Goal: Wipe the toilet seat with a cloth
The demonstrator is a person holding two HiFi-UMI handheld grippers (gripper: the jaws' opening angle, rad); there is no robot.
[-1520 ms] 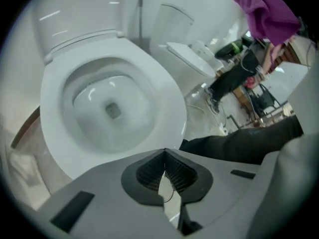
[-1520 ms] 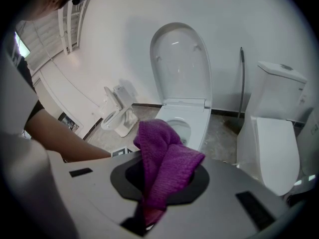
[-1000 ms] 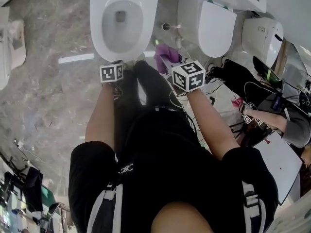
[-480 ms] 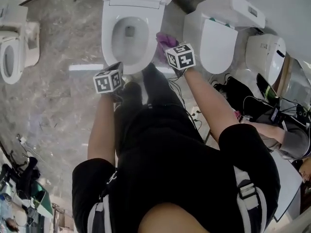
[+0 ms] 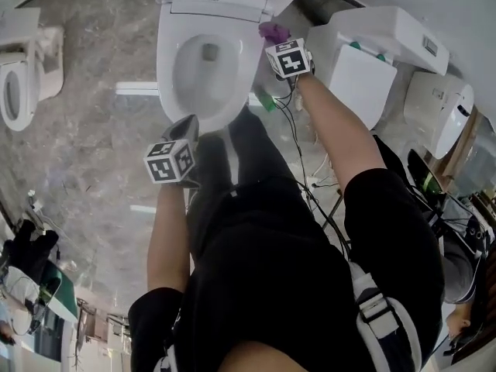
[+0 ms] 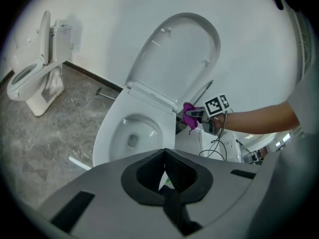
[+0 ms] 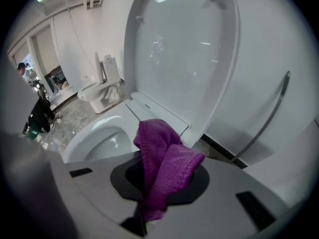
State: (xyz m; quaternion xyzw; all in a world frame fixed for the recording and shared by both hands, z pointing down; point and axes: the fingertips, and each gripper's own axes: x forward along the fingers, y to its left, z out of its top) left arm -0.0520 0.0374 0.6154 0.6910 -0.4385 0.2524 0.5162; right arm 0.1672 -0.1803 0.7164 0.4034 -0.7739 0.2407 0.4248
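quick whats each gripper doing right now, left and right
left gripper: closed, nothing between its jaws
right gripper: closed on the purple cloth

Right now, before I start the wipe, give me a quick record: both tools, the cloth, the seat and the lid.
right tool: shut on the purple cloth, at the back right of the toilet seat, near the hinge
left tool: shut, empty, by the seat's front edge
toilet seat: down; cannot tell whether the cloth touches it
lid: raised
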